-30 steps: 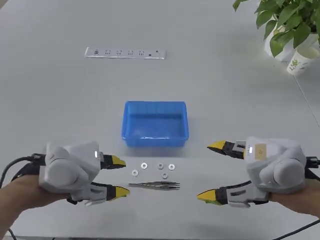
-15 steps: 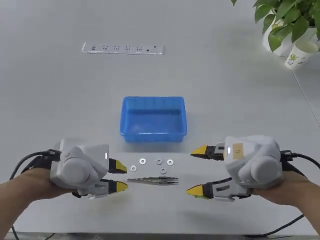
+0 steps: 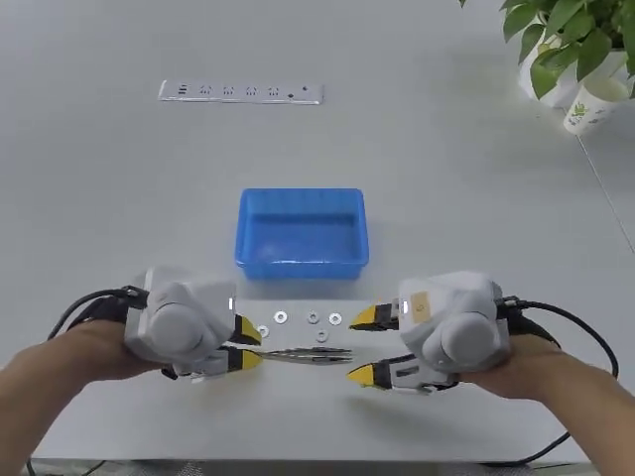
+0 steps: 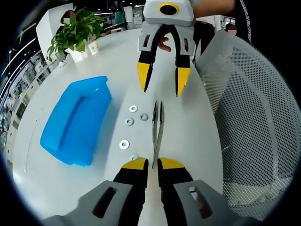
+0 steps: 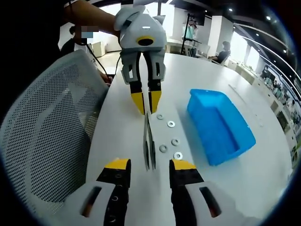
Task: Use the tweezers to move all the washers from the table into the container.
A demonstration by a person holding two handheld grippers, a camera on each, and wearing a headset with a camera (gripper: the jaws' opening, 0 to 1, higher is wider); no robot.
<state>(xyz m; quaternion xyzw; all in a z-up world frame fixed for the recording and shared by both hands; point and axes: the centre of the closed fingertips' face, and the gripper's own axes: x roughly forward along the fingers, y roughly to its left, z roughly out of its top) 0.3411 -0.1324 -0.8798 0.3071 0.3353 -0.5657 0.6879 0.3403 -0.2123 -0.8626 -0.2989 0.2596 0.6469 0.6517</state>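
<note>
**While tweezers (image 3: 308, 353) lie flat, square the grip**

Head view: they rest on the tabletop (image 3: 446, 198) beside the washers (image 3: 313, 318). Left gripper view: left gripper (image 4: 153, 162) jaws nearly closed at one end, contact unclear. Right gripper view: right gripper (image 5: 150, 163) jaws gape empty; centre them.

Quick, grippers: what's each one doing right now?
Left gripper: closed on one end of the tweezers.
Right gripper: open, holding nothing, jaws astride the other end.

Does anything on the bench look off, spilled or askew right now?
Nothing stands out. The blue container sits upright, the washers lie flat beside the tweezers, and nothing looks spilled or bent.
</note>
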